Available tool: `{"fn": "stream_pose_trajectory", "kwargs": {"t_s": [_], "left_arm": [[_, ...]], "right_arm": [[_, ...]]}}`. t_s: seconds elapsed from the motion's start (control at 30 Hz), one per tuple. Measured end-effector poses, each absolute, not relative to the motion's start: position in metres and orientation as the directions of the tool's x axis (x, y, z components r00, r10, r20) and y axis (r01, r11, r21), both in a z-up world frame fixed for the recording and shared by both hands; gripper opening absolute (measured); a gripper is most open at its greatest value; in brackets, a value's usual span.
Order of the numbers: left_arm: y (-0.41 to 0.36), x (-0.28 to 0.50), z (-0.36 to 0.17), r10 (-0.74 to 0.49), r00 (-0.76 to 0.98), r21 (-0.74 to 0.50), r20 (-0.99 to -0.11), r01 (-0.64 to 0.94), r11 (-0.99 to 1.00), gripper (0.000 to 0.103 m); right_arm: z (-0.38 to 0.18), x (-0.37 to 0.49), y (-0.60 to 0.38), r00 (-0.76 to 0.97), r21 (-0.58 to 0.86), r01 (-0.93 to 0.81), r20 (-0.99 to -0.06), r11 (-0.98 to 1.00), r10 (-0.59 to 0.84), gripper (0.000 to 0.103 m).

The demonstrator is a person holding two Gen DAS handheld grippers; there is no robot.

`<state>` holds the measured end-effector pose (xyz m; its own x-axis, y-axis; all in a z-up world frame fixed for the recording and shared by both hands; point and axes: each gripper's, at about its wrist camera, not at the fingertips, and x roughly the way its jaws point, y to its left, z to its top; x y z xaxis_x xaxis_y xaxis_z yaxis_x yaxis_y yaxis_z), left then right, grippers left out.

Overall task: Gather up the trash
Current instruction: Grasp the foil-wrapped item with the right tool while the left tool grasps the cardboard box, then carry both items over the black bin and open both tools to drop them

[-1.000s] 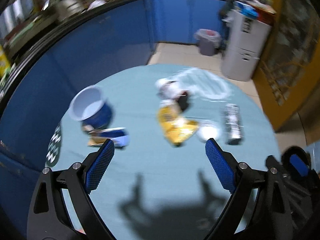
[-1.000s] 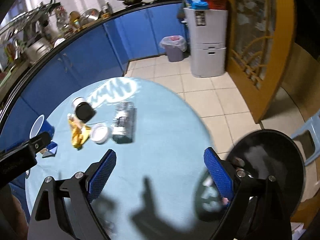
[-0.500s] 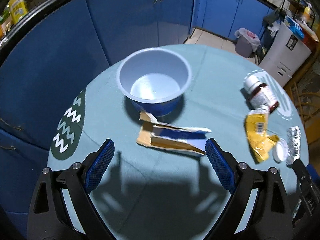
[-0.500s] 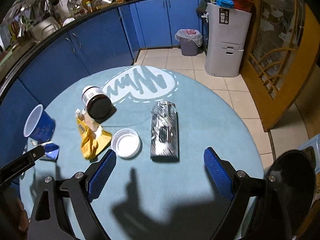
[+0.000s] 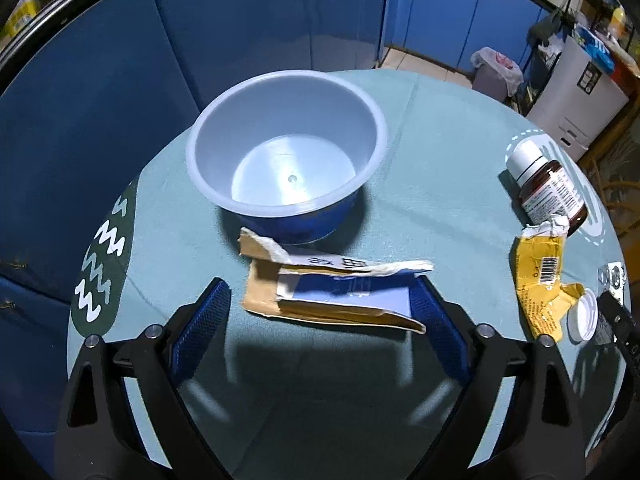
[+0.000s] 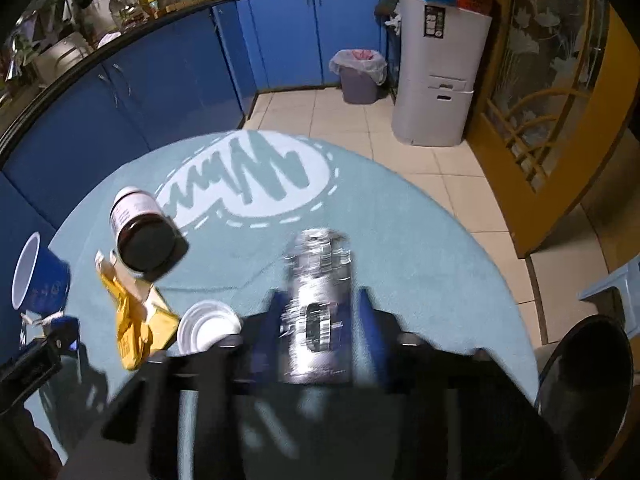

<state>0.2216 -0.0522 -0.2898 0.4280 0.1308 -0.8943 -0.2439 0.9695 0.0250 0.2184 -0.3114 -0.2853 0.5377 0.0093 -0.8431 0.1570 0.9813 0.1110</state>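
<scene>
The right gripper [image 6: 320, 332] has just closed around the foil pack [image 6: 318, 308]; it looks light and crushable. Left gripper [image 5: 320, 320] stands wide, straddling torn carton [image 5: 332, 292]

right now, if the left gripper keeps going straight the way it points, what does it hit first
Probably the torn carton, lying between the left gripper's jaws, which have just been closing. The bowl sits beyond it.

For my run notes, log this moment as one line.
left gripper: closing around torn cardboard packet, pads apart | right gripper: closing on silver foil packet | blue bowl: empty
</scene>
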Motion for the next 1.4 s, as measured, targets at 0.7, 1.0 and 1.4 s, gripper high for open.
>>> {"fn": "stream_pose_trajectory", "kwargs": {"t_s": [0.7,1.0,1.4], "left_arm": [[-0.073,0.175,-0.233,0.109,0.523,0.0,-0.845,-0.204,0.979,0.08],[-0.097,0.147,-0.201,0.081,0.589,-0.006,-0.804,-0.145,0.989,0.08],[-0.176,0.122,-0.185,0.013,0.631,0.02,-0.776,0.005,1.0,0.08]], "right_arm": [[-0.235,0.161,-0.321,0.633,0.147,0.144,-0.774,0.979,0.023,0.027],[-0.207,0.126,-0.339,0.685,0.161,0.174,-0.728,0.972,-0.002,0.027],[-0.196,0.074,-0.392,0.713,0.191,0.266,-0.699,0.945,-0.06,0.027]]}}
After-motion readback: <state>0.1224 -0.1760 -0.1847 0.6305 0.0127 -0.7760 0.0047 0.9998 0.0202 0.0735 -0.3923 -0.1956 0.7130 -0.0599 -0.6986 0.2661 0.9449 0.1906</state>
